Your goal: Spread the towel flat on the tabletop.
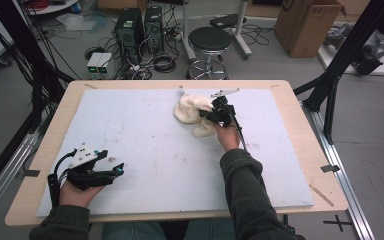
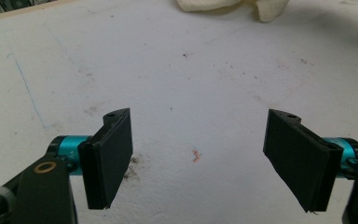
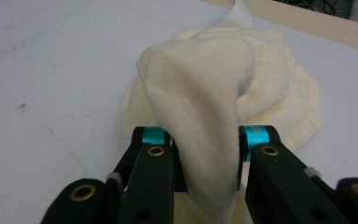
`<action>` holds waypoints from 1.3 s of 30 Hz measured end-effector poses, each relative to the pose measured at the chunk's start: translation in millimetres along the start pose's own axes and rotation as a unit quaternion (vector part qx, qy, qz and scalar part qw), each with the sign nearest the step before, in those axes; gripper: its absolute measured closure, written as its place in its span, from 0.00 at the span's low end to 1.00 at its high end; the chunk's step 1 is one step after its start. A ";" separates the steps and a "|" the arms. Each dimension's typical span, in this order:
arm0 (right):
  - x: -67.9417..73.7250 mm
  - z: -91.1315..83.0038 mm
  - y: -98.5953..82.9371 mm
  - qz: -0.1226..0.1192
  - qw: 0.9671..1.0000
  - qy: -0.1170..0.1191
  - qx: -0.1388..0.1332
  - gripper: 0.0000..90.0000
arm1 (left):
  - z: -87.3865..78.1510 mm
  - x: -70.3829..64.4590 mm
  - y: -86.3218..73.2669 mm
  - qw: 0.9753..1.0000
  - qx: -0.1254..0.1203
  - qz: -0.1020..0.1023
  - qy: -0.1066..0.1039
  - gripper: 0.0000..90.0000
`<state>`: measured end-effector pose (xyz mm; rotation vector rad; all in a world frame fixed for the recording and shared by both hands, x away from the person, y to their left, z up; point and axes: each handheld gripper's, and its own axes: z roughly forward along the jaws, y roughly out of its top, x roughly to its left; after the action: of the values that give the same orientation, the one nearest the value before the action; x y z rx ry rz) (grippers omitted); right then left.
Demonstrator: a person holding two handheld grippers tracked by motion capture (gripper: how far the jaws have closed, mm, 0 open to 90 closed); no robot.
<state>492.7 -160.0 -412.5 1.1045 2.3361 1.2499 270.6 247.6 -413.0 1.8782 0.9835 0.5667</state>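
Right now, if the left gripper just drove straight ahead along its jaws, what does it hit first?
Probably nothing soon. The left gripper is open over bare white board, and the way ahead looks free until the cream cloth at the far end, which the right gripper holds. Depth is uncertain.

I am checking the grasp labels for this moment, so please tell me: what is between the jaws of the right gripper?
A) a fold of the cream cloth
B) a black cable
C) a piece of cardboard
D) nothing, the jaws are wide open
A: in the right gripper view, the right gripper has its jaws closed on a raised fold of the cream cloth.
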 end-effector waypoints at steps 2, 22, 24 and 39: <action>1.8 -3.1 1.8 0.000 1.000 0.008 -0.008 0.88 | 0.0 -0.1 0.1 1.000 0.000 0.000 0.000 0.27; 44.4 -48.5 15.3 -0.026 0.995 0.082 -0.056 0.88 | 0.3 -0.6 0.2 1.000 0.000 0.001 0.002 0.27; 49.5 -51.4 15.3 -0.032 0.994 0.086 -0.065 0.88 | 0.3 -0.6 0.1 1.000 0.000 0.002 0.002 0.27; 89.6 -59.6 2.9 -0.027 0.989 0.130 -0.069 0.88 | 0.9 -2.0 0.2 1.000 -0.001 0.001 0.001 0.26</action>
<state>401.3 -128.8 -364.9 0.8732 2.3983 1.5922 270.2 245.4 -413.2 1.8779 0.9822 0.5712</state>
